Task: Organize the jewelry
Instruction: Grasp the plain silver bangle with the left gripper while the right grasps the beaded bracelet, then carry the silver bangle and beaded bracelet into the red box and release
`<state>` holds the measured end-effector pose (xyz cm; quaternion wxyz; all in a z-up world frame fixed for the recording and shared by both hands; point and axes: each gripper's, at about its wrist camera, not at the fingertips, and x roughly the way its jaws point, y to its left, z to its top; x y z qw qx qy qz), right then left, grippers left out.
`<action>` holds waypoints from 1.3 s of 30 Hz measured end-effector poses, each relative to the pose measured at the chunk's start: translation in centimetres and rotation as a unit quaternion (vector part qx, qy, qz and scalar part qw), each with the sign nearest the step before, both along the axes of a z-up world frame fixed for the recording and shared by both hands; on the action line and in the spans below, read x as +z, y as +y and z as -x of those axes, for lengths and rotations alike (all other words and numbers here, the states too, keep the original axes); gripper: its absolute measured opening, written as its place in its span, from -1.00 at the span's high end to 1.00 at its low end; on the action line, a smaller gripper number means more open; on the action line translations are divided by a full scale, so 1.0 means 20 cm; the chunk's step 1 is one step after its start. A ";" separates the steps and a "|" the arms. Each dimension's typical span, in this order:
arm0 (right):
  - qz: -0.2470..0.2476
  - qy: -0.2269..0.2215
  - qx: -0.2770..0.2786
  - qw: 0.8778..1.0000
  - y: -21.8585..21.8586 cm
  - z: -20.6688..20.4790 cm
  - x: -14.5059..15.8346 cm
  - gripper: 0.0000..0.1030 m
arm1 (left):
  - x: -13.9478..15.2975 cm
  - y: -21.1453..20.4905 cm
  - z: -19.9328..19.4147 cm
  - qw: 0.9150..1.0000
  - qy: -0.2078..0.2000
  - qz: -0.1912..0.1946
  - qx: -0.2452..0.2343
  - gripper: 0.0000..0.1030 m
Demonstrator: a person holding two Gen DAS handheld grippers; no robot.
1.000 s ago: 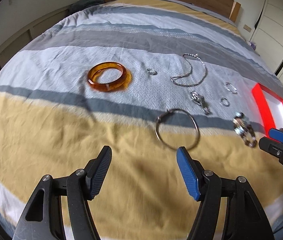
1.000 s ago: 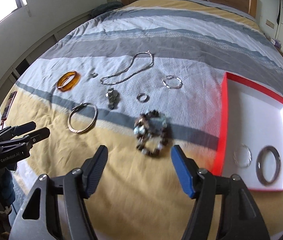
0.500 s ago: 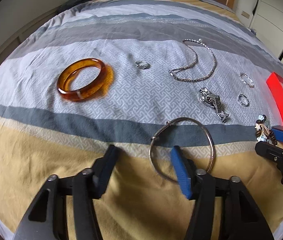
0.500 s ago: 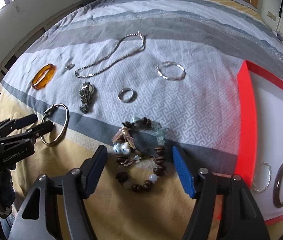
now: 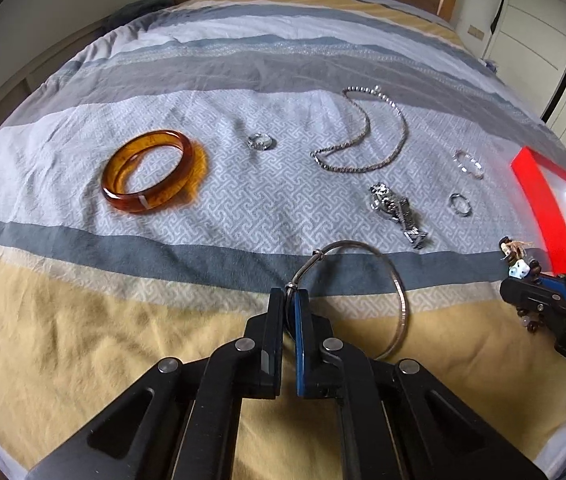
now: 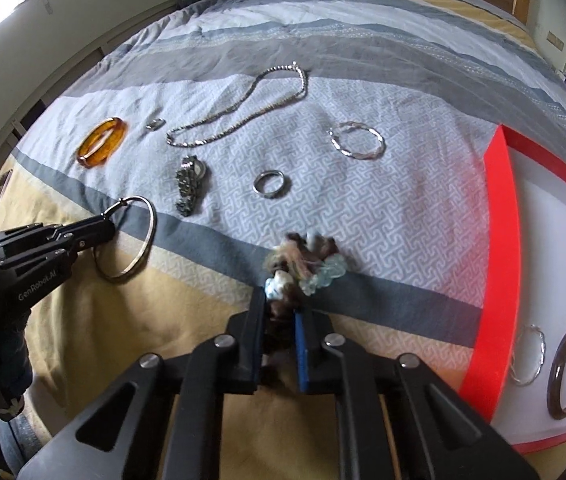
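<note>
Amber bangle (image 5: 149, 176), silver necklace (image 5: 363, 148), red-rimmed white tray (image 6: 495, 240), striped grey-yellow bedspread (image 5: 83, 320), perhaps key-patterned.

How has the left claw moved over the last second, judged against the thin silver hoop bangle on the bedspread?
Yes. The left claw moved forward and down onto the silver hoop bangle and closed on its near-left rim.

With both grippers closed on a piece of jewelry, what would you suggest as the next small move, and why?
Probably lift both pieces clear of the bedspread. The left gripper pinches the thin silver bangle and the right gripper clamps the beaded bracelet; the red tray, already holding two bangles, sits to the right.
</note>
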<state>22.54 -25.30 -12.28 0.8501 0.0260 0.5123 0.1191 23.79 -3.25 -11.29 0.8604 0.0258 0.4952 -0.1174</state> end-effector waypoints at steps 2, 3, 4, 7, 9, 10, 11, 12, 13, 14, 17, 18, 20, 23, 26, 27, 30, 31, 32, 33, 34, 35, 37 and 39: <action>-0.002 -0.006 0.003 1.000 0.00 0.02 0.03 0.78 | 0.03 0.00 0.03 1.000 -0.006 -0.001 -0.001 0.91; -0.004 -0.010 0.005 1.000 0.01 0.04 0.06 0.78 | 0.05 0.00 0.04 1.000 -0.009 -0.001 -0.001 0.91; -0.005 -0.014 0.006 1.000 0.02 0.05 0.08 0.78 | 0.07 0.01 0.06 1.000 -0.013 -0.002 -0.001 0.91; -0.007 -0.027 0.010 1.000 0.04 0.10 0.15 0.78 | 0.14 0.01 0.10 1.000 -0.023 -0.003 0.000 0.92; -0.009 -0.034 0.009 0.999 0.05 0.12 0.20 0.78 | 0.18 0.02 0.14 1.000 -0.031 -0.002 0.001 0.92; -0.010 -0.037 0.009 0.999 0.05 0.14 0.22 0.78 | 0.20 0.03 0.15 0.999 -0.034 -0.001 0.001 0.93; -0.010 -0.040 0.009 0.999 0.05 0.15 0.24 0.78 | 0.22 0.04 0.17 0.999 -0.038 0.000 0.001 0.94; -0.009 -0.043 0.009 0.999 0.06 0.16 0.26 0.78 | 0.24 0.04 0.19 0.999 -0.041 0.002 0.001 0.94; -0.008 -0.046 0.009 0.999 0.07 0.18 0.28 0.78 | 0.25 0.05 0.21 0.999 -0.044 0.004 0.002 0.95; -0.006 -0.048 0.009 0.999 0.07 0.20 0.30 0.78 | 0.27 0.06 0.23 0.999 -0.047 0.006 0.002 0.95; -0.001 -0.055 0.010 0.998 0.09 0.24 0.36 0.78 | 0.30 0.08 0.28 0.998 -0.054 0.009 0.001 0.95; 0.000 -0.057 0.009 0.998 0.09 0.26 0.38 0.78 | 0.31 0.09 0.29 0.998 -0.056 0.009 0.000 0.95; 0.003 -0.060 0.009 0.998 0.10 0.29 0.41 0.78 | 0.34 0.11 0.32 0.998 -0.061 0.011 -0.001 0.95; 0.009 -0.067 0.009 0.998 0.12 0.34 0.45 0.78 | 0.36 0.13 0.37 0.998 -0.067 0.015 0.001 0.95; 0.014 -0.072 0.010 0.997 0.14 0.37 0.49 0.78 | 0.39 0.16 0.41 0.997 -0.072 0.017 0.002 0.95; 0.016 -0.075 0.010 0.997 0.14 0.39 0.51 0.78 | 0.40 0.17 0.43 0.997 -0.074 0.017 0.002 0.95; 0.018 -0.083 0.010 0.996 0.15 0.43 0.55 0.78 | 0.44 0.18 0.46 0.997 -0.081 0.015 0.002 0.95; 0.018 -0.085 0.010 0.996 0.15 0.45 0.56 0.78 | 0.45 0.18 0.47 0.996 -0.084 0.014 0.002 0.95; 0.019 -0.087 0.010 0.996 0.15 0.45 0.57 0.78 | 0.46 0.18 0.48 0.996 -0.087 0.014 0.001 0.95; 0.019 -0.090 0.009 0.996 0.14 0.47 0.58 0.78 | 0.48 0.17 0.49 0.996 -0.089 0.013 0.001 0.95; 0.019 -0.092 0.009 0.996 0.13 0.48 0.59 0.78 | 0.49 0.16 0.50 0.996 -0.093 0.013 0.000 0.95; 0.019 -0.094 0.008 0.995 0.13 0.50 0.60 0.78 | 0.51 0.16 0.51 0.995 -0.095 0.013 -0.001 0.95; 0.019 -0.098 0.005 0.995 0.10 0.53 0.62 0.78 | 0.54 0.14 0.53 0.995 -0.100 0.011 -0.007 0.95; 0.018 -0.102 0.000 0.995 0.06 0.55 0.64 0.78 | 0.57 0.10 0.55 0.994 -0.105 0.008 -0.012 0.95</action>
